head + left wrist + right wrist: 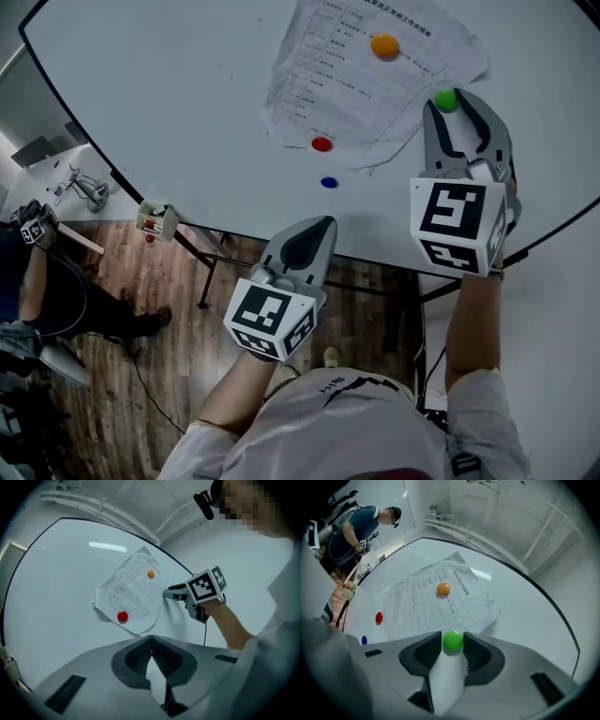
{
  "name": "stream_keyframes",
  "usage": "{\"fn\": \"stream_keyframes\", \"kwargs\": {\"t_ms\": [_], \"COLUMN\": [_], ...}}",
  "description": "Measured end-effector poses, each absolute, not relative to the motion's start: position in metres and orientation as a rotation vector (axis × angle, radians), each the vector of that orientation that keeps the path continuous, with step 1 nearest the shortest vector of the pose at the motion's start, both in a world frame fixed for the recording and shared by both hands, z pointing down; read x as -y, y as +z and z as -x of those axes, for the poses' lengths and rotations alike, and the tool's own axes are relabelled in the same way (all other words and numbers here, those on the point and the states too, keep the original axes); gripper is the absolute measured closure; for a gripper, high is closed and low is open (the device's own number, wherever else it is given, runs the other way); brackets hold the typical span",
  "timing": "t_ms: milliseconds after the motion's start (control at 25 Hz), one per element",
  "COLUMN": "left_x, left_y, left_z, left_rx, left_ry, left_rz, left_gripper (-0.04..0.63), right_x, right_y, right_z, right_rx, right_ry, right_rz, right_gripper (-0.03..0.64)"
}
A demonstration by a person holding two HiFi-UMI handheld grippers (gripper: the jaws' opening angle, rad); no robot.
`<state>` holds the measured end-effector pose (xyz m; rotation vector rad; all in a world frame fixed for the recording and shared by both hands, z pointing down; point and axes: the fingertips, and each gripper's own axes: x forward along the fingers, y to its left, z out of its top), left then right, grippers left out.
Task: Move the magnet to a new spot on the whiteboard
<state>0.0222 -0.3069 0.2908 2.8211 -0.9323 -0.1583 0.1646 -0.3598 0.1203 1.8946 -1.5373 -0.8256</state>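
Observation:
A green magnet (446, 99) sits on the white whiteboard (169, 94), just off the lower right edge of a printed paper sheet (366, 75). My right gripper (447, 105) straddles it. In the right gripper view the green magnet (453, 640) lies between the tips with a thin gap on each side; the right gripper (453, 643) is open. My left gripper (319, 227) hovers at the board's near edge, shut and empty, its tips meeting in the left gripper view (151, 640).
An orange magnet (384, 45) and a red magnet (322, 143) pin the sheet; a blue magnet (328, 182) sits on bare board below. A small holder (157, 219) hangs off the board's edge. Another person (361, 522) stands beyond the far left side.

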Motion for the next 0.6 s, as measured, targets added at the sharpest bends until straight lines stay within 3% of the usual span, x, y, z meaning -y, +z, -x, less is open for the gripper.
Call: {"fn": "stream_keyframes", "kwargs": {"t_ms": [600], "left_x": [0.303], "left_y": [0.281], "left_z": [-0.028], "left_rx": [0.938], "left_ry": [-0.173], "left_rz": [-2.839], "left_gripper": [0.586], "right_x": [0.354], "right_y": [0.110], "right_z": [-0.163], "right_rx": [1.620], "right_ry": [-0.883], "right_rz": [-1.924], "right_gripper": [0.486]}}
